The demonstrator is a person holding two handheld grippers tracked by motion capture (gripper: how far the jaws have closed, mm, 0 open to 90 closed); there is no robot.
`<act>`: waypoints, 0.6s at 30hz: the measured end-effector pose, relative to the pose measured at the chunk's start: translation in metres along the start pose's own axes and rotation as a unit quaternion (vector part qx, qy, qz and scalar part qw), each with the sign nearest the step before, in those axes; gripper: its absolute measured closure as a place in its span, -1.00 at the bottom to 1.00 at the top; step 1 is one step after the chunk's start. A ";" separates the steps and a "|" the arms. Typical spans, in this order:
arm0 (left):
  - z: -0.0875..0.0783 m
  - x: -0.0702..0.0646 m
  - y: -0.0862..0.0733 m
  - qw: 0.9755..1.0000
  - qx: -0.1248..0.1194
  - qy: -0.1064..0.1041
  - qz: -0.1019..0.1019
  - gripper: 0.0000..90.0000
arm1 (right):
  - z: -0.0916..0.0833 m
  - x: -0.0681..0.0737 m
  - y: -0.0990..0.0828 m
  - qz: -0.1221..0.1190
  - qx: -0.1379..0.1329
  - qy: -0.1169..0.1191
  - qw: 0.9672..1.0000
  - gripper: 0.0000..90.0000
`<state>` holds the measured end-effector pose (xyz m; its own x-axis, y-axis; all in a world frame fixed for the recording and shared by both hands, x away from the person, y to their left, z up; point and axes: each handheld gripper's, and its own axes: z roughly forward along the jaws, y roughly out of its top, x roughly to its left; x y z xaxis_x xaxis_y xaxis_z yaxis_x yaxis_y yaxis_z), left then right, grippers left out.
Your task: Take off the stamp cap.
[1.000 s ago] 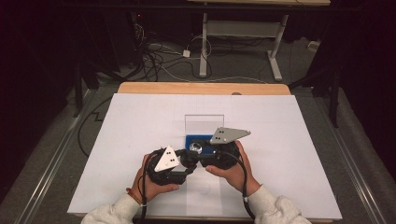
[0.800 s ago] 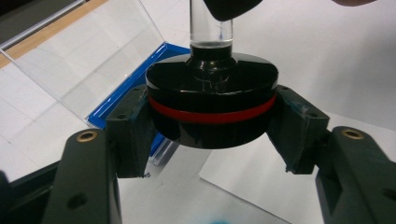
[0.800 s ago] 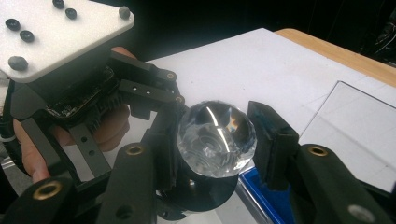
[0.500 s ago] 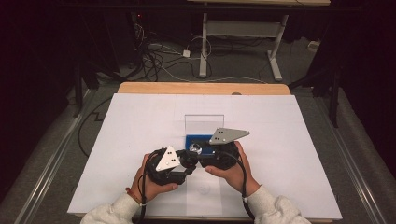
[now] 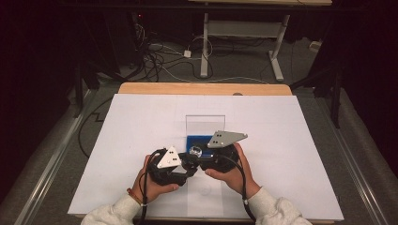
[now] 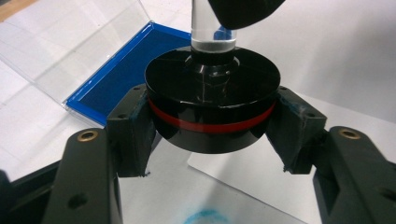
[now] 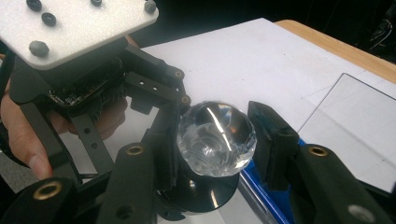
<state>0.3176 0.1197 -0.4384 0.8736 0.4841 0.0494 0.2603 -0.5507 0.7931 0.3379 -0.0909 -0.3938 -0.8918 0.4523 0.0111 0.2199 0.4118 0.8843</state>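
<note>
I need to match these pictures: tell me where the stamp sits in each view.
High view: stamp low centre, between both grippers.
Left gripper view: centre, its black base clamped by the jaws.
Right gripper view: centre, its clear knob between the jaws.
Shared landmark: blue ink pad.

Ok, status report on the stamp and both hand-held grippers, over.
Left hand-held gripper shut on stamp's black base. Right hand-held gripper shut on its clear knob. Blue ink pad open beside it. Nothing in the way.
</note>
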 end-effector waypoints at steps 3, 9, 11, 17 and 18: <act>-0.001 0.001 0.000 1.000 -0.006 -0.009 -0.007 -0.18 | -0.001 0.003 0.000 0.001 -0.009 -0.005 1.000 0.27; 0.000 0.001 -0.002 0.999 -0.017 -0.032 -0.024 -0.18 | -0.003 0.007 0.000 -0.005 -0.011 -0.013 1.000 0.27; 0.000 0.001 -0.002 0.999 -0.018 -0.035 -0.027 -0.18 | -0.003 0.008 0.000 -0.008 -0.011 -0.014 1.000 0.27; -0.005 -0.004 -0.002 0.999 -0.035 -0.002 0.007 -0.18 | -0.007 0.002 -0.001 0.009 -0.022 0.000 1.000 0.27; -0.005 -0.004 -0.002 0.999 -0.035 -0.002 0.007 -0.18 | -0.008 0.001 -0.001 0.011 -0.027 0.003 1.000 0.27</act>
<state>0.3115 0.1225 -0.4369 0.8788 0.4736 0.0579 0.2187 -0.5077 0.8333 0.3337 -0.0972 -0.3908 -0.8897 0.4554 0.0331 0.2171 0.3582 0.9081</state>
